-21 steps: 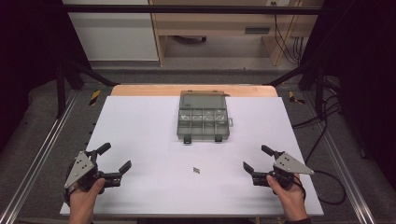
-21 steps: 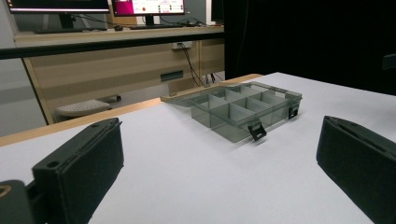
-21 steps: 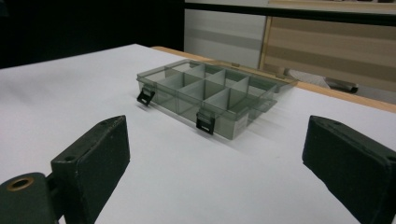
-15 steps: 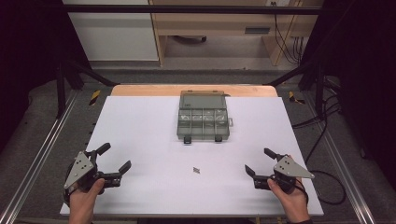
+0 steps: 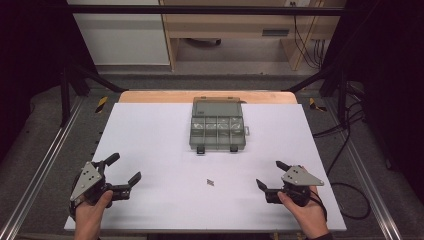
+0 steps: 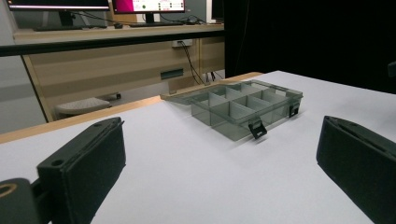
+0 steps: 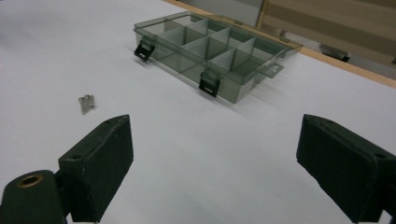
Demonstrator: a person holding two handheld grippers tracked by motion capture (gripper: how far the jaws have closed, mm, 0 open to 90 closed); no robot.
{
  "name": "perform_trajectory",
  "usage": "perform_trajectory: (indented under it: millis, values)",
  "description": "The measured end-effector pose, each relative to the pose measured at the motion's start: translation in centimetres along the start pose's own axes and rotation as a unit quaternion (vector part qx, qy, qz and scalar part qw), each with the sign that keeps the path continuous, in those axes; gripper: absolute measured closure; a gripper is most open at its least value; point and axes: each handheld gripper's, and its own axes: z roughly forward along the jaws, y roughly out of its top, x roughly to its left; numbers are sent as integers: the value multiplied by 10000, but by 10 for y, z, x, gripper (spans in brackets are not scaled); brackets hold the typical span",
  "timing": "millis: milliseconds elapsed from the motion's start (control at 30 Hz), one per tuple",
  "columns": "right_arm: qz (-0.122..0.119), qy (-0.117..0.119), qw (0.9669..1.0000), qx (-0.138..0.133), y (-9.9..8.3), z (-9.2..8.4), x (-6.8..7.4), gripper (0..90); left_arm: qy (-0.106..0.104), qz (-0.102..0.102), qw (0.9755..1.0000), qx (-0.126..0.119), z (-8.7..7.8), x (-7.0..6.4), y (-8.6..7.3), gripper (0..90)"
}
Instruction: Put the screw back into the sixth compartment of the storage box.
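A clear grey compartment box (image 5: pixel 218 129) lies open at the middle back of the white table (image 5: pixel 165 150), its lid folded away behind it. The box (image 6: pixel 243 106) has several empty-looking compartments and two black latches; the same box (image 7: pixel 210 51) lies ahead in the right gripper view. A few small metal screws (image 5: pixel 211 182) lie together on the table in front of it, and the screws (image 7: pixel 87 102) sit left of centre in the right gripper view. My left gripper (image 5: pixel 124 170) is open near the front left edge. My right gripper (image 5: pixel 270 175) is open near the front right edge. Both hold nothing.
A wooden strip (image 5: pixel 200 96) runs along the table's far edge. Metal rails (image 5: pixel 45 165) flank the table on both sides, and cables (image 5: pixel 345 145) trail on the floor at the right. A wooden desk (image 6: pixel 116 56) with monitors stands beyond.
My right gripper has drawn back a little toward the front edge. The left gripper, box and screws have stayed put.
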Motion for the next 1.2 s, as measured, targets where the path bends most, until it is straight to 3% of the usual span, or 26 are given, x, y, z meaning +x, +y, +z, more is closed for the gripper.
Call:
perform_trajectory:
  millis: [100, 200, 267, 300, 367, 533, 633, 767, 933, 1133, 1200]
  values:
    - [-65, 115, 9997, 182, 6, 3, 5, 84, -22, 15, 10000, 9, 0, 0, 0, 12]
    - [-330, 259, 9971, 630, 17, 12, 13, 73, -18, 14, 10000, 5, -1, 0, 0, 12]
    - [-375, 308, 9963, 714, 19, 14, 14, 72, -13, -15, 10000, -20, -1, 1, 0, 12]
    - [-328, 367, 9949, 882, 23, 18, 16, 70, -17, -11, 10000, -23, -1, 1, 0, 14]
    - [-353, 388, 9942, 936, 26, 21, 17, 69, -26, -4, 10000, -17, 0, 1, 0, 14]
    - [-337, 619, 9879, 1384, 41, 34, 24, 75, -69, 1, 10000, -18, 1, 0, 1, 14]
    - [-350, 744, 9857, 1471, 50, 40, 28, 75, -75, -4, 10000, -41, 0, 0, 1, 14]
    - [-338, 771, 9841, 1562, 57, 48, 31, 71, -66, 5, 10000, -34, 0, 1, 2, 14]
    - [-433, 829, 9798, 1765, 68, 60, 33, 64, -65, 7, 10000, -26, 3, 1, 2, 15]
    - [-457, 966, 9750, 1950, 70, 76, 35, 81, -75, 28, 10000, -33, 3, 0, 1, 15]
    - [-353, 980, 9735, 2034, 68, 82, 38, 80, -62, 35, 10000, -24, 3, 0, 2, 15]
